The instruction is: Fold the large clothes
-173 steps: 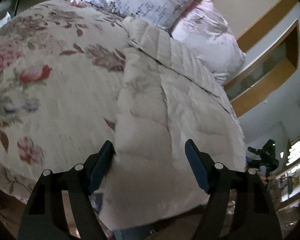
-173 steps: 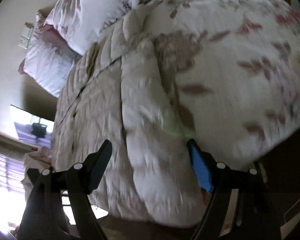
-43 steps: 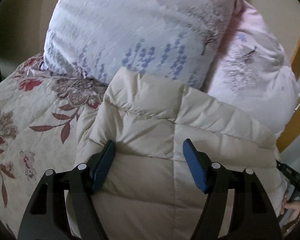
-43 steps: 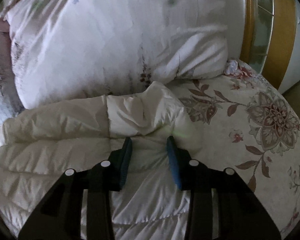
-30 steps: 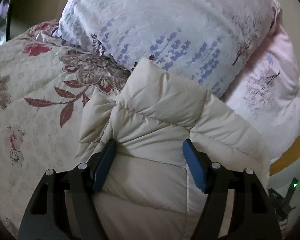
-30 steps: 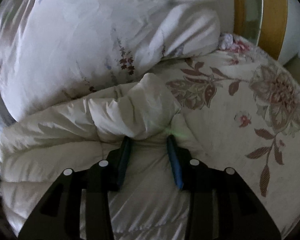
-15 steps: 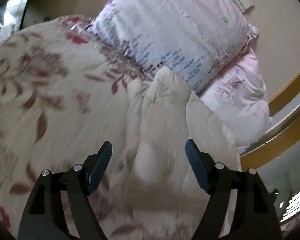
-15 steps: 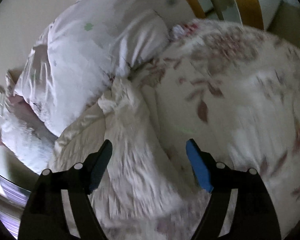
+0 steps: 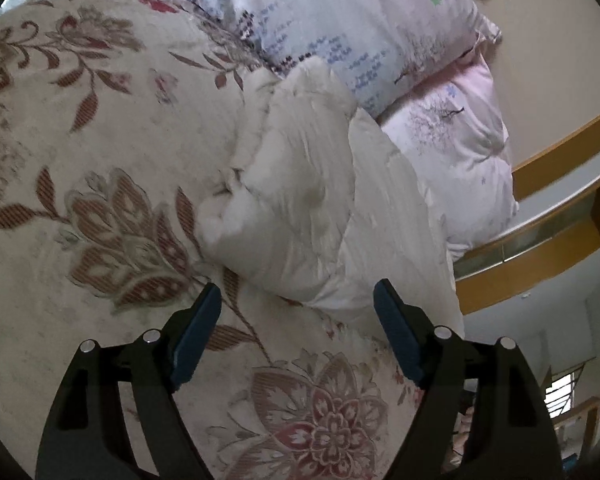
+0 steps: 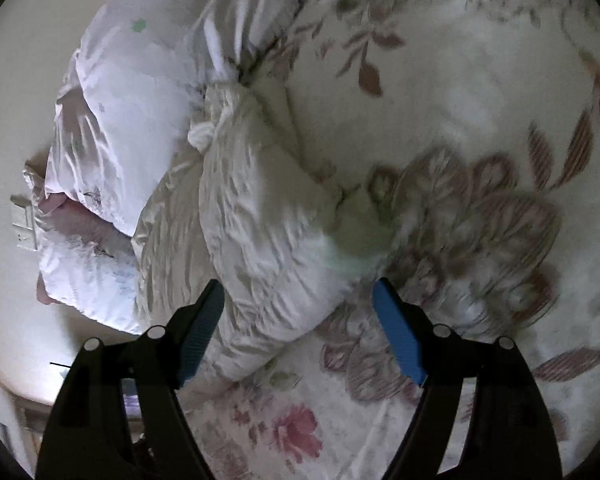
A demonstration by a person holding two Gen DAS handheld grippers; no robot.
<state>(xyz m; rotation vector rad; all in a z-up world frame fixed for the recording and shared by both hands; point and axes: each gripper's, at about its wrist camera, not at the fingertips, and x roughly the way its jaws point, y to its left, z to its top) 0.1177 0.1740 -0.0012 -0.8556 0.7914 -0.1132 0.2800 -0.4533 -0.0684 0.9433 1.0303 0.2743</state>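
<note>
Left gripper (image 9: 298, 330) opening, right gripper (image 10: 298, 330) released, both empty, near the folded puffer jacket (image 9: 312, 208) by the pillow (image 9: 340, 24); slippery padding may spring unfolded.

This is a bedroom in a home. A bed (image 9: 100, 152) fills the room, spread with a cream floral cover, and two soft pillows (image 9: 340, 28) are stacked at its head against a plain wall. A wooden shelf (image 9: 540, 240) runs beside it, with a wall switch (image 10: 22, 220) above the pillows.
</note>
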